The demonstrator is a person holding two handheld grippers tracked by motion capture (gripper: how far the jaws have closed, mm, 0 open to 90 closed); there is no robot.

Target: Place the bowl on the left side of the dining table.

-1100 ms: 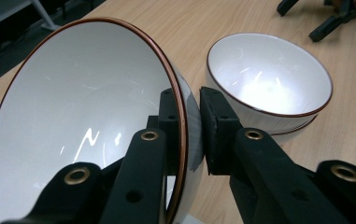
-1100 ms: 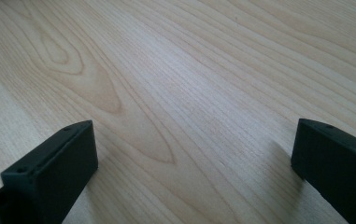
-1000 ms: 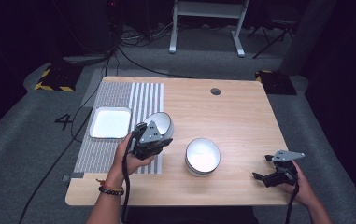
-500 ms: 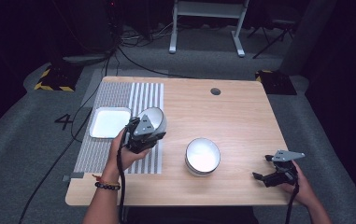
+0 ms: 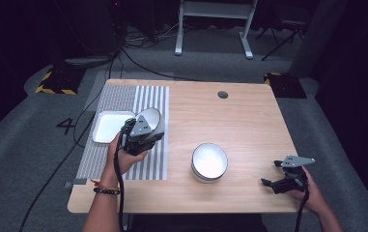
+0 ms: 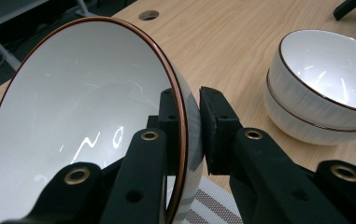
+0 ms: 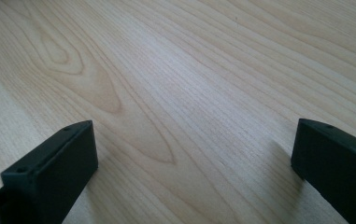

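My left gripper (image 5: 145, 129) is shut on the rim of a white bowl with a brown edge (image 5: 151, 120), tilted on its side above the striped mat (image 5: 148, 99). In the left gripper view the two black jaws pinch the wall of the white bowl (image 6: 82, 116), one inside and one outside. Two more white bowls (image 5: 210, 162) sit stacked on the wooden table, to the right of the held bowl; the stacked bowls (image 6: 325, 88) appear in the left gripper view too. My right gripper (image 5: 274, 175) rests open low over the table near its front right corner, with bare wood between its jaws.
A white square plate (image 5: 109, 126) lies on the striped mat left of the held bowl. A round hole (image 5: 222, 94) is in the table top at the back. A cable trails from the left gripper off the front edge.
The left gripper has carried the tilted bowl leftwards across the mat, away from the stacked bowls and closer to the square plate. The right gripper has stayed put.
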